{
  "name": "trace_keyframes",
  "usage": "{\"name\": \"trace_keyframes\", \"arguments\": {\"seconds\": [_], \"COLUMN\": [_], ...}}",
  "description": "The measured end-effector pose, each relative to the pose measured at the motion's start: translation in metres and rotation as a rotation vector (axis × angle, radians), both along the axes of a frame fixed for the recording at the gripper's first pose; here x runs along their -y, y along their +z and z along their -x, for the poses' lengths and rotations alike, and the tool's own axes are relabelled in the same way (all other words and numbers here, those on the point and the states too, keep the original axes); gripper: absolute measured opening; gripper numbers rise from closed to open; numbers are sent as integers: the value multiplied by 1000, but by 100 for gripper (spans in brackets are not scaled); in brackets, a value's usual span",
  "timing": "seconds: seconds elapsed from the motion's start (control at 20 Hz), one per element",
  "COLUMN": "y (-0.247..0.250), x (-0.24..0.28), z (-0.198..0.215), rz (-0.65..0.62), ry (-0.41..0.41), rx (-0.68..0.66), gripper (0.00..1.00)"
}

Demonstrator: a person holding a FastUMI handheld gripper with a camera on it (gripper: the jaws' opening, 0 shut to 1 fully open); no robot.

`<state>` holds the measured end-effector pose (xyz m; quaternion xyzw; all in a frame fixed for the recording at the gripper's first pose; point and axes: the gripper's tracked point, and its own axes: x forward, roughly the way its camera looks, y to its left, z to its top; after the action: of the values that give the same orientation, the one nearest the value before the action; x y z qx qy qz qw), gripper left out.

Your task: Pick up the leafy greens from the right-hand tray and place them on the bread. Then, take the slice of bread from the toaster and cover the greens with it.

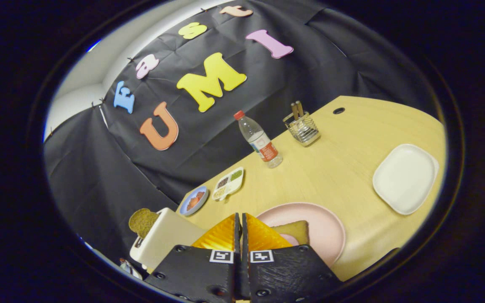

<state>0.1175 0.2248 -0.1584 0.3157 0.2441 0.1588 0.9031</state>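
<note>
The gripper (240,219) is tilted above the pale wooden table (343,139), its two fingers pressed together with nothing between them. Just ahead of them sits a round pink plate (326,223) with a brown bread slice (295,231). A white toaster (162,240) beside it holds another brown bread slice (142,221). No greens can be seen on the white square tray (404,176).

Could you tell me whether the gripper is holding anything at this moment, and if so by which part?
Nothing is held. The gripper has its fingers closed together with nothing between them, above the pink plate with the bread.
</note>
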Motion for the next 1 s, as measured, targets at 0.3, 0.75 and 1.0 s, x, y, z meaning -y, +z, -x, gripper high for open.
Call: {"name": "trace_keyframes", "arguments": {"seconds": [0.3,0.75,1.0], "y": [-34,-39,15], "x": [31,61,84], "z": [-12,-10,11], "rz": [165,268,392], "ry": [-60,-137,-259], "rx": [29,69,223], "gripper": [0,63,95]}}
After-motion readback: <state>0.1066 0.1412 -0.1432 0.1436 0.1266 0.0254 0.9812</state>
